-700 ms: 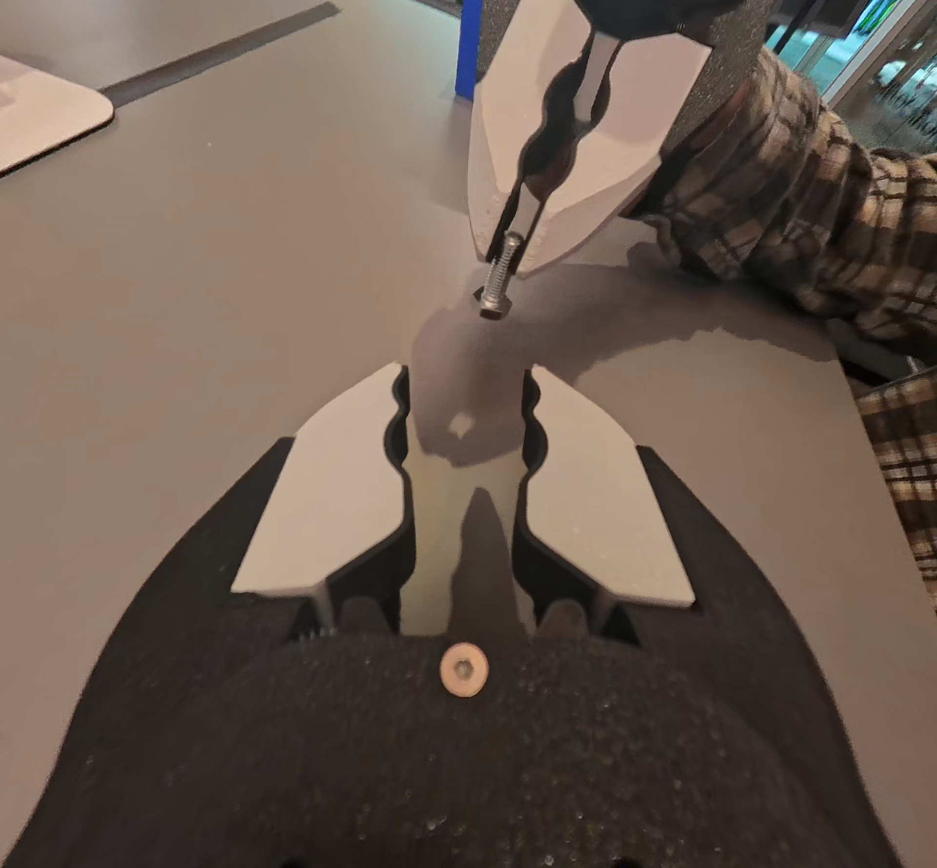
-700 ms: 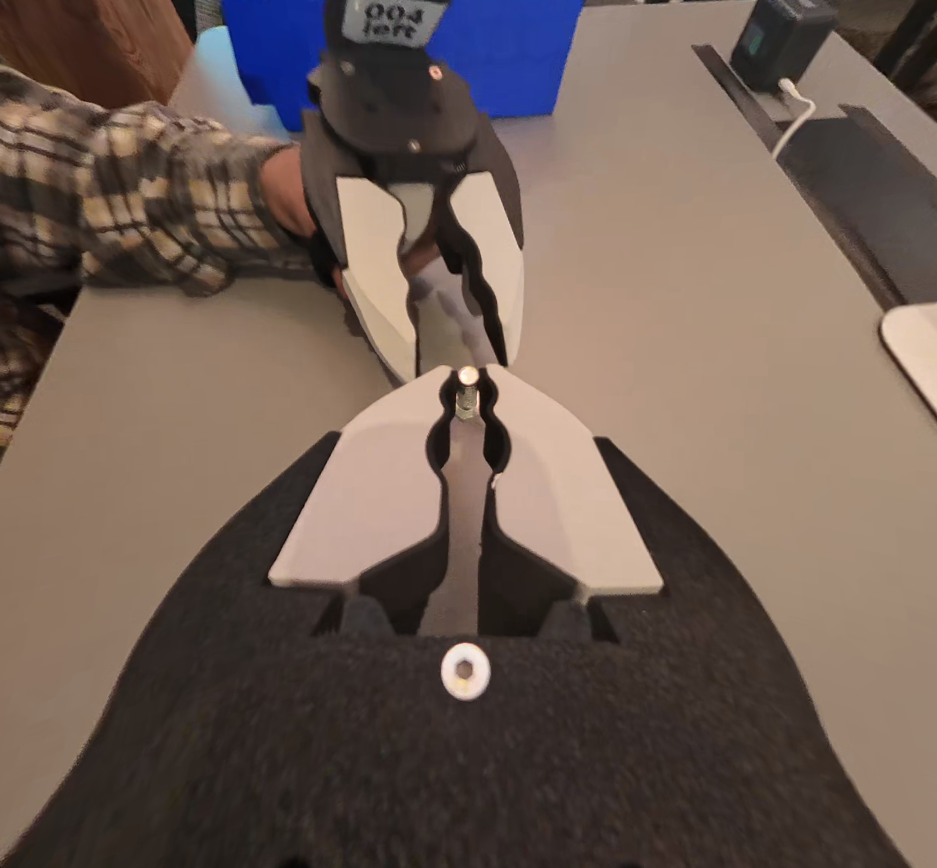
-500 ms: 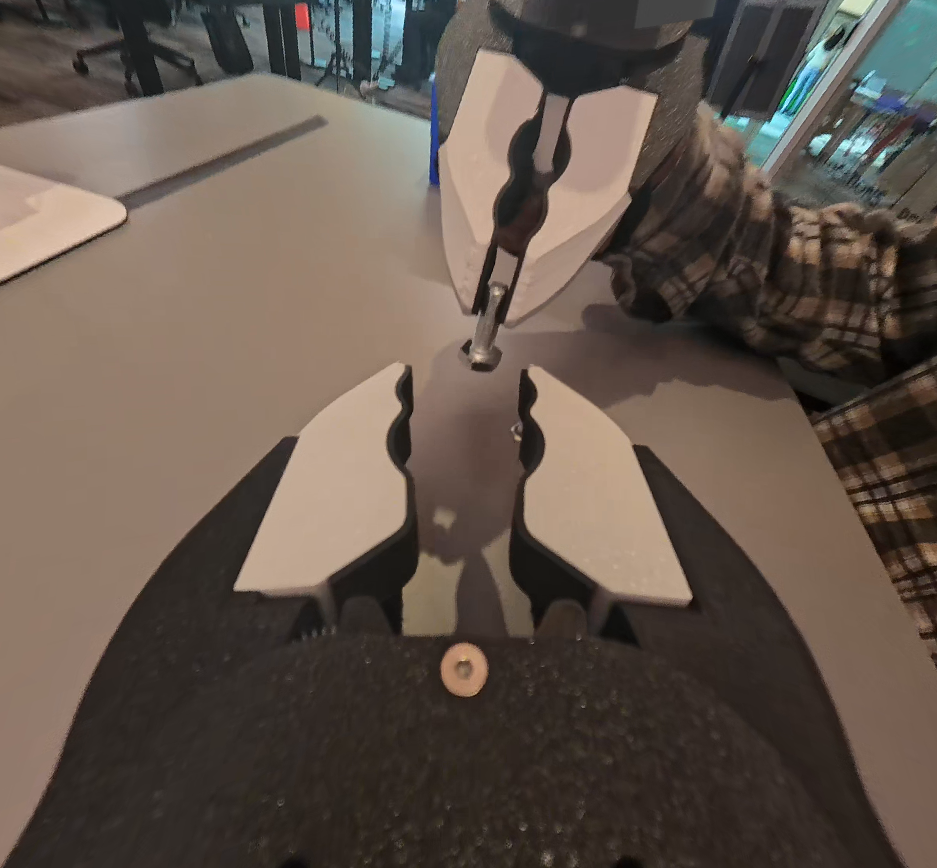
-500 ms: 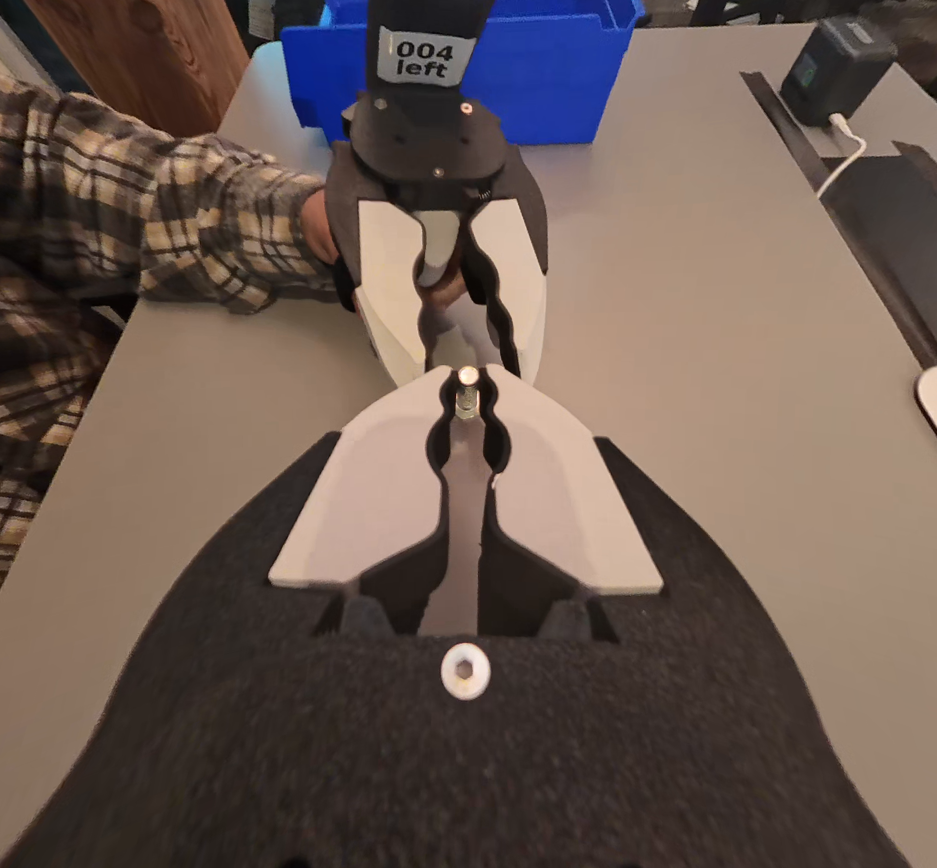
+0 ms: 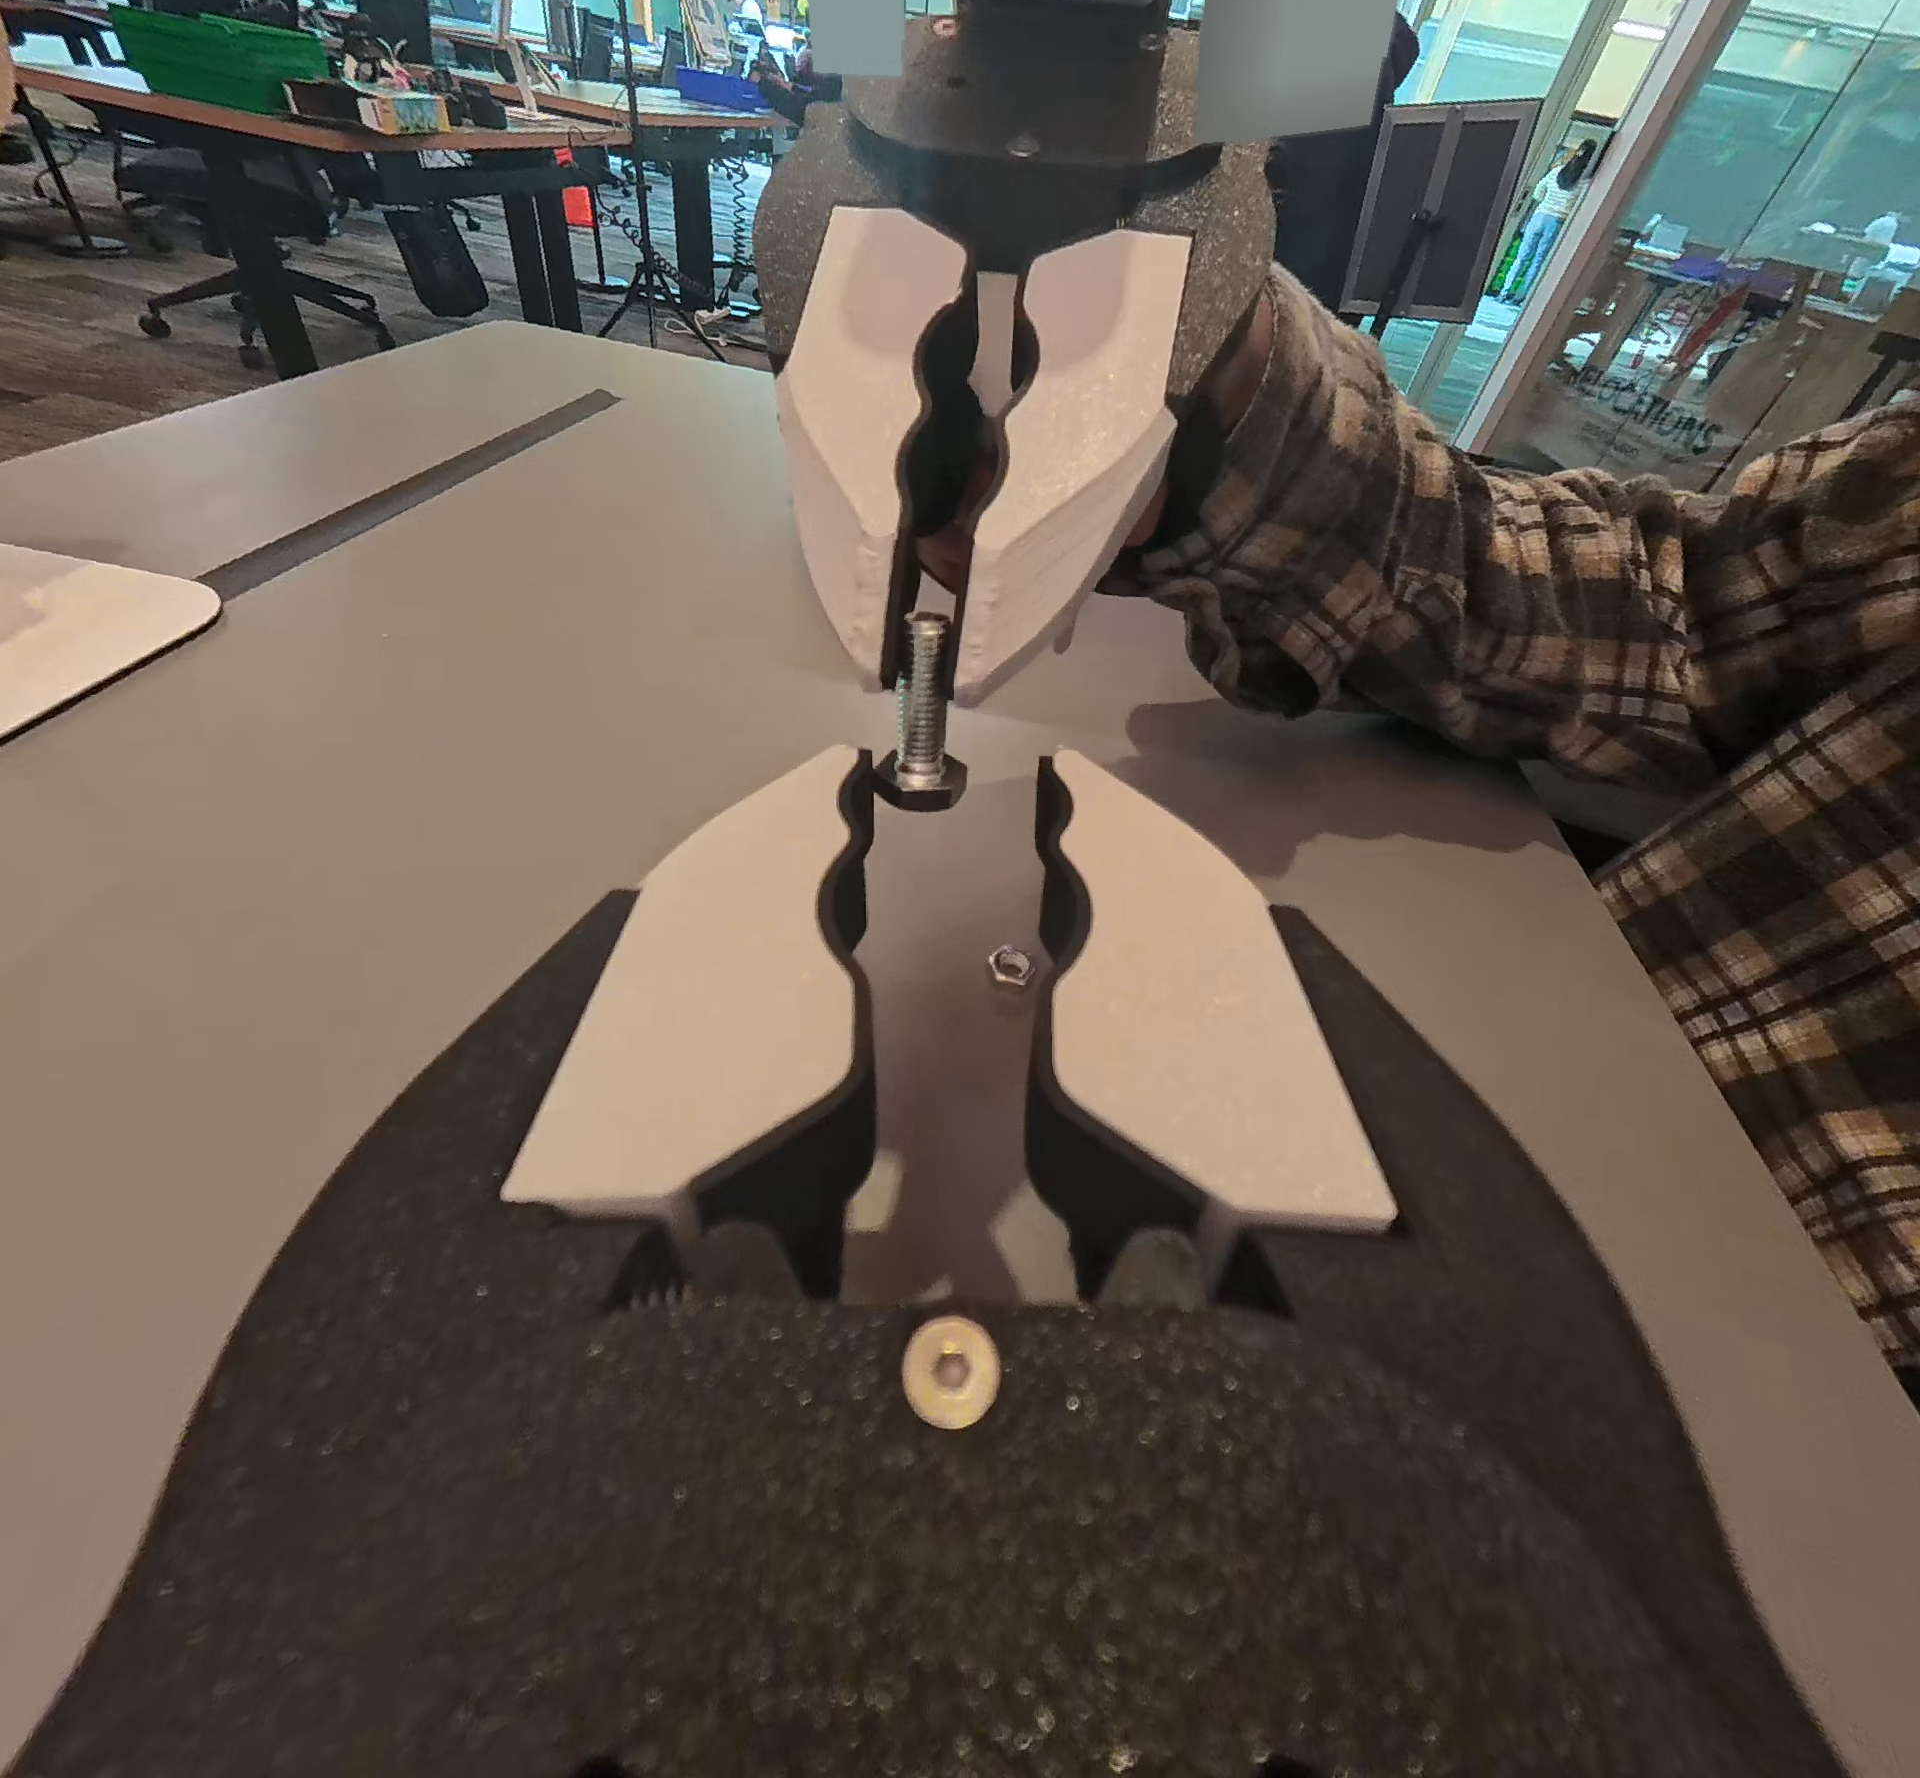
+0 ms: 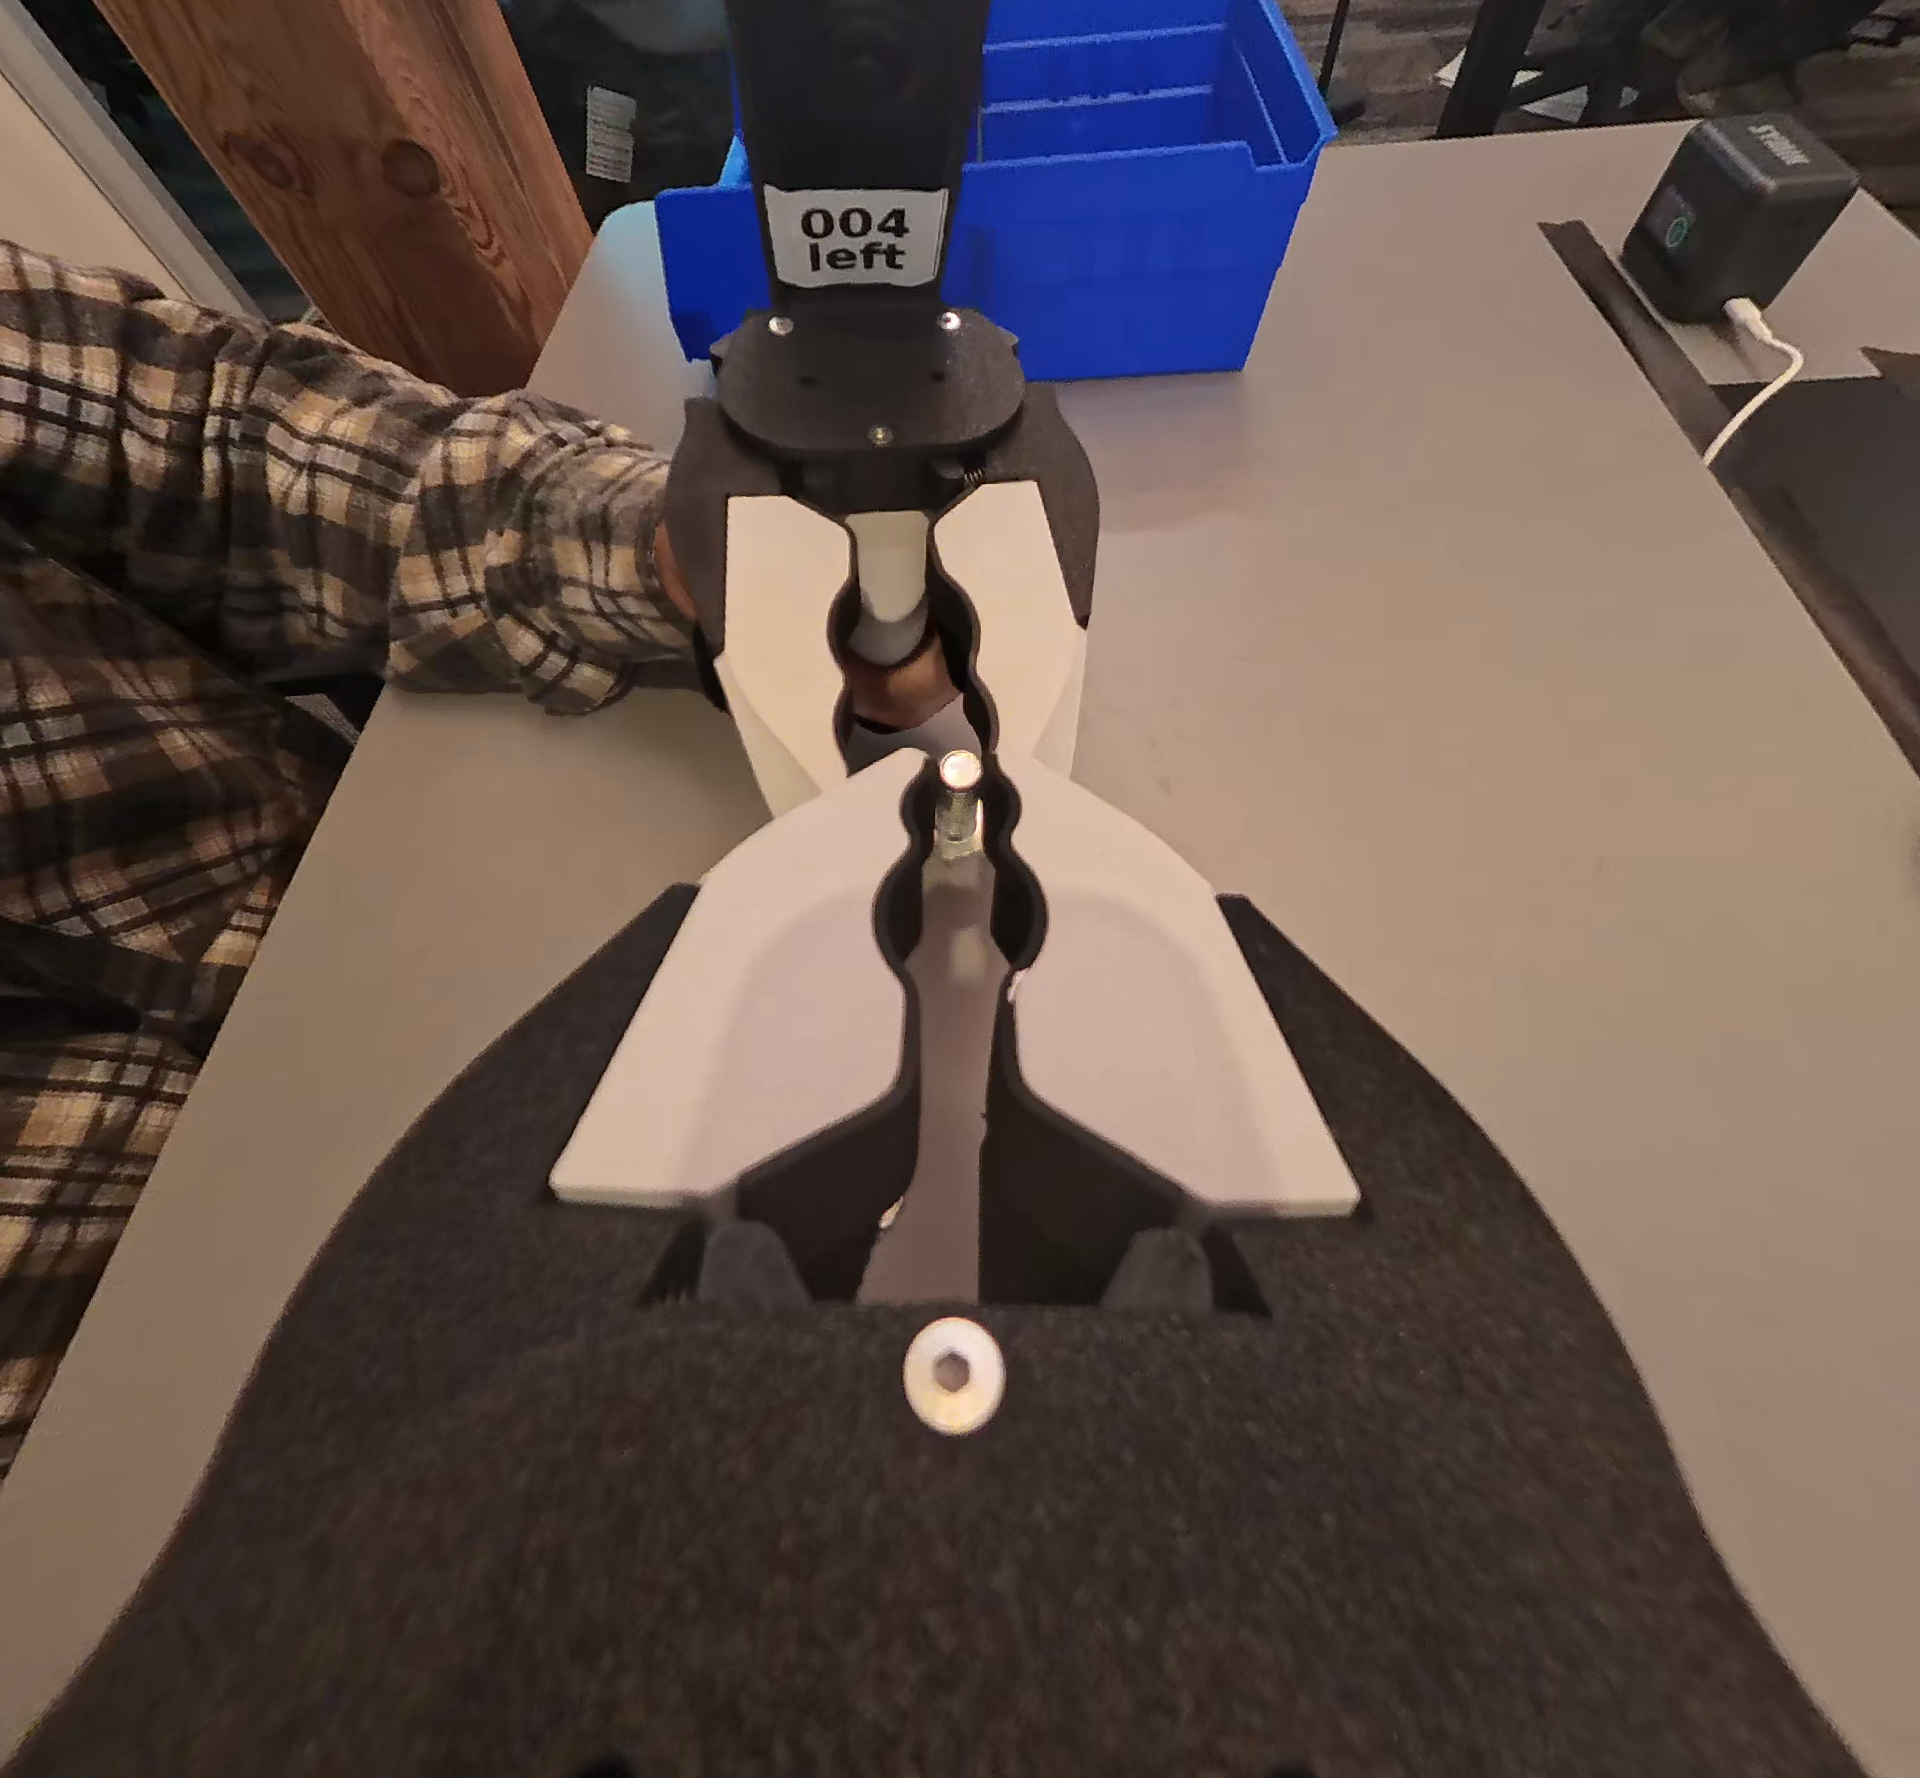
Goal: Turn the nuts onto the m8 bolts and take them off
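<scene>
A silver bolt (image 5: 921, 700) stands upright with its hex head on the grey table (image 5: 416, 793). My right gripper (image 6: 956, 778) is shut on the bolt's threaded upper end (image 6: 956, 819); in the left wrist view it (image 5: 925, 674) comes down from the far side. My left gripper (image 5: 951, 772) is open and empty, level with the table, its fingertips either side of the bolt head. It faces me in the right wrist view (image 6: 904, 710). A loose silver nut (image 5: 1008, 965) lies flat on the table between the left fingers, close to the right-hand one.
A blue bin (image 6: 1122, 201) stands at the table's far edge behind the left gripper. A black box with a white cable (image 6: 1735, 222) sits far right. A white pad (image 5: 83, 627) lies left, past a dark strip (image 5: 416, 492). Plaid sleeves (image 5: 1507, 606) reach in.
My left gripper has dropped lower and moved in toward the bolt, so its tips now flank the bolt head and the nut shows between its fingers. The right gripper still holds the bolt.
</scene>
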A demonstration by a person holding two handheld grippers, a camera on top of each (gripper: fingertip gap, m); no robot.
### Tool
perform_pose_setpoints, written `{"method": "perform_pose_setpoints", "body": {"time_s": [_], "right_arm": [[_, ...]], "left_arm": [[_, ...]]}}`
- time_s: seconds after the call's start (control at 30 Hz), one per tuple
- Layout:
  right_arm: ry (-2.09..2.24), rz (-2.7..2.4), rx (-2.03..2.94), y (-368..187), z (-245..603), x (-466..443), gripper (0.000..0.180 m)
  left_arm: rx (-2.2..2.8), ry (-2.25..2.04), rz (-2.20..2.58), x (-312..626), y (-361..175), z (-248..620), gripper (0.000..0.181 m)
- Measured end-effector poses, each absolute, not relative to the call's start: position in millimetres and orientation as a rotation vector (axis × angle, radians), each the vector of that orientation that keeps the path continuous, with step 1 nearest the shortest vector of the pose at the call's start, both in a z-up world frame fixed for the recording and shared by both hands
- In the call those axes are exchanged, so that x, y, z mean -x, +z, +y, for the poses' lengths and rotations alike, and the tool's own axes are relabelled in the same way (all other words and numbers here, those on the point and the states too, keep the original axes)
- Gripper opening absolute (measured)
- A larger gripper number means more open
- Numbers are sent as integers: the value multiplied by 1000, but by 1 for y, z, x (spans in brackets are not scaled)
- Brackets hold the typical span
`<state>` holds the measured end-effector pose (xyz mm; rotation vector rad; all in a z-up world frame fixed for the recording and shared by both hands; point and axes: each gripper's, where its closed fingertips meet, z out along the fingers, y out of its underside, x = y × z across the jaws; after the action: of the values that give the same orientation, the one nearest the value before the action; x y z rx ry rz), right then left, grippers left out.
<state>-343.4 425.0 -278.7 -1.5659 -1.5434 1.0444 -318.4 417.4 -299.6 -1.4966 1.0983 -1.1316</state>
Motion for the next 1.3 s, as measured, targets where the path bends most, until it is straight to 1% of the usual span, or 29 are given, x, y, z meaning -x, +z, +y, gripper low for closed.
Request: {"method": "perform_pose_setpoints", "body": {"time_s": [0.73, 1.13, 1.17, 1.23, 1.3], "right_arm": [[1083, -1555, 1561, -277, 419, 347, 7], [1085, -1558, 1537, -276, 418, 347, 7], [1088, -1548, 1529, -274, 419, 347, 9], [1095, -1516, 1510, -270, 421, 347, 19], [1083, -1498, 1491, -265, 422, 343, 24]], "left_arm": [[1499, -1114, 1098, 318, -301, 418, 17], [1514, -1106, 1087, 316, -301, 418, 16], [1514, -1115, 1078, 316, -300, 418, 16], [1515, -1130, 1062, 317, -299, 420, 16], [1519, -1128, 1048, 320, -299, 422, 16]]}}
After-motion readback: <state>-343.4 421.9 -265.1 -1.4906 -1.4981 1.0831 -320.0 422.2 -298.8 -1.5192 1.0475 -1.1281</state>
